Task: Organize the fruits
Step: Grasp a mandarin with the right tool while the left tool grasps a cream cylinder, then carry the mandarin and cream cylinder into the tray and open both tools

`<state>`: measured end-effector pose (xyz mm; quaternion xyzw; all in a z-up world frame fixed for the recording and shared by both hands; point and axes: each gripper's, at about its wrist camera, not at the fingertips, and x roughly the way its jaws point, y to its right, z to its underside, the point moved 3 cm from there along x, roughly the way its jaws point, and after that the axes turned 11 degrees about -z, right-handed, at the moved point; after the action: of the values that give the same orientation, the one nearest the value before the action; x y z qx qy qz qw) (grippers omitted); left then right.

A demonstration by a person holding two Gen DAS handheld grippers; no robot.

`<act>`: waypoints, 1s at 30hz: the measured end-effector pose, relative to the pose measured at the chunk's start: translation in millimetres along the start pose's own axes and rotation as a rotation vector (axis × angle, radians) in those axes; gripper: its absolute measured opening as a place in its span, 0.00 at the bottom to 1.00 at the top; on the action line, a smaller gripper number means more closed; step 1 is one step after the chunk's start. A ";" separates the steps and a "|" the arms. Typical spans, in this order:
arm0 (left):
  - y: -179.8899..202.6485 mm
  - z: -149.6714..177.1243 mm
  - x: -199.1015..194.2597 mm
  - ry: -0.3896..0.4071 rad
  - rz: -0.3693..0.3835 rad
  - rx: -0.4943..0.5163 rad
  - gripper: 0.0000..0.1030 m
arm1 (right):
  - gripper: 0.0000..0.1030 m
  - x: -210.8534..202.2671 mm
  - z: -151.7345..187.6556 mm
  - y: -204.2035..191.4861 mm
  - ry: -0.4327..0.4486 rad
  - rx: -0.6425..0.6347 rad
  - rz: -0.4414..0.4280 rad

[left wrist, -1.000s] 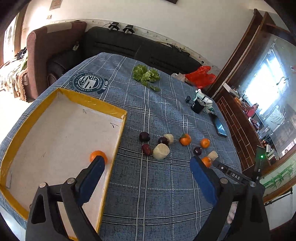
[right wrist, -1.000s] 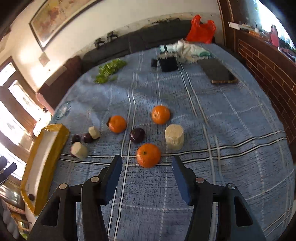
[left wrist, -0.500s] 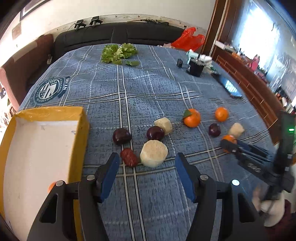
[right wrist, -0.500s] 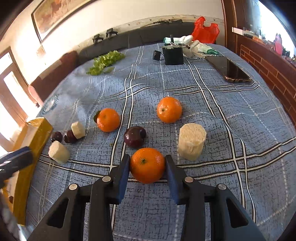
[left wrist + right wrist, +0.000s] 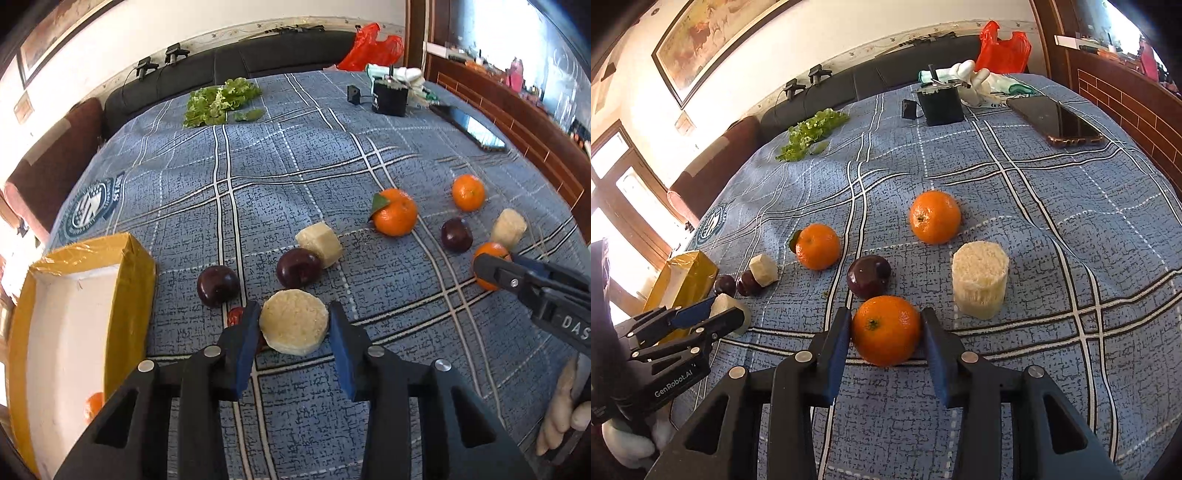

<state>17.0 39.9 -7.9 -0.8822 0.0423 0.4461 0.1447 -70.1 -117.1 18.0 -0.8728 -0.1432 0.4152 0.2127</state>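
Fruits [image 5: 934, 218] scattered over the blue checked cloth on the bench [image 5: 1071, 258], with one orange already in the yellow box [image 5: 129, 295] at the left edge

Left gripper [image 5: 293, 314]: just closing, fingers now narrowed onto the pale chunk [image 5: 293, 326], pads against both its sides as far as can be told, chunk not yet off the cloth. Right gripper [image 5: 886, 317]: just closed in as well, fingers snug on the near orange [image 5: 886, 330], which sits on the cloth between the pads

Likely trouble on the left:
- gripping only near the fingertips, so a fibrous, crumbly-looking chunk may twist or drop out on the lift
- dragging the small red fruit [image 5: 234, 315] tucked just beside the left-hand finger, or knocking the dark plum [image 5: 218, 285] near it
- pinching a fold of cloth under the tips and tugging the other fruits along

Likely trouble on the right:
- squeezing a round, smooth orange off-centre and squirting it forward into the plum [image 5: 868, 275] just behind it, setting both rolling
- pressing too hard and bruising the skin

Shared risk: both hands loaded and probably bound for the same box, so crossing paths and bumping over it; also releasing from too high and bouncing a fruit back out
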 end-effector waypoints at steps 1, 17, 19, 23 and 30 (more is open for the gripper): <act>-1.1 0.3 -0.6 0.000 0.016 -0.013 0.35 | 0.40 -0.1 0.0 0.0 0.001 0.001 -0.002; -151.2 55.5 -104.3 0.132 0.034 -0.364 0.35 | 0.40 -25.6 7.5 -90.6 0.036 -0.143 -0.064; -180.1 69.7 -105.8 0.122 -0.030 -0.419 0.35 | 0.40 -20.5 9.9 -125.0 0.004 -0.198 -0.119; -224.9 99.0 -96.6 0.068 -0.112 -0.520 0.35 | 0.40 2.5 22.2 -195.4 -0.079 -0.294 -0.247; -260.8 132.8 -66.1 -0.042 -0.172 -0.605 0.35 | 0.41 62.2 71.7 -289.8 -0.255 -0.472 -0.337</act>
<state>-72.3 324.1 27.3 -0.8762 -0.1702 0.4425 -0.0863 -109.4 179.3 78.2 -0.8029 -0.4039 0.4356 0.0504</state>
